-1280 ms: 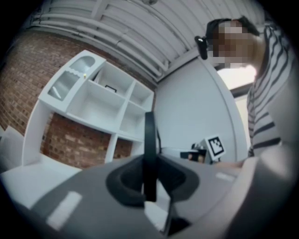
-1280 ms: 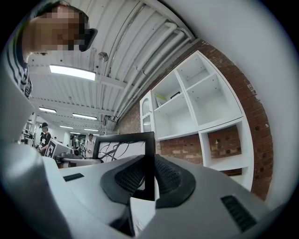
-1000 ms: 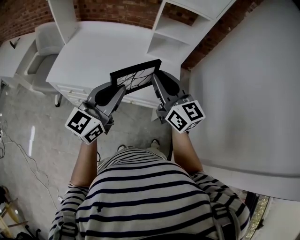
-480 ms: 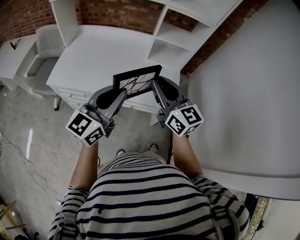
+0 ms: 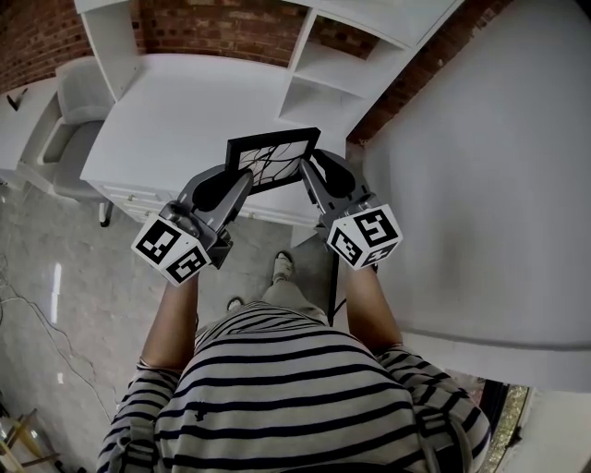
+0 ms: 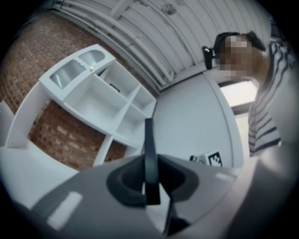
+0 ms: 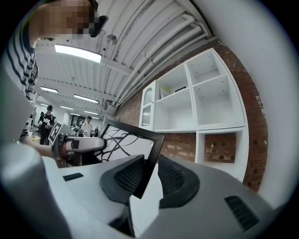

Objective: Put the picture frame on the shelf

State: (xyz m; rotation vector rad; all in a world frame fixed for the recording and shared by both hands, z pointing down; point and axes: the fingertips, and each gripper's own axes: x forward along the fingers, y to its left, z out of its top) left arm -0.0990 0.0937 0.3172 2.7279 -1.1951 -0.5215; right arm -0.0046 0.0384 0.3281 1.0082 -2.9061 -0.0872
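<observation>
While it hangs over the front edge of the desk (image 5: 185,102) — picture frame (image 5: 273,159): black-rimmed.
Left gripper (image 5: 238,177): jaws clamped on its left edge.
Right gripper (image 5: 308,168): clamped on its right edge.

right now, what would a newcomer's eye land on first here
A black picture frame with a branch drawing hangs in mid-air at centre, the left gripper and right gripper each with jaws shut on a side edge. Beyond it stand a white desk and a white shelf unit against a brick wall.

White desk (image 5: 189,102) adjoining white shelf (image 5: 325,92)
</observation>
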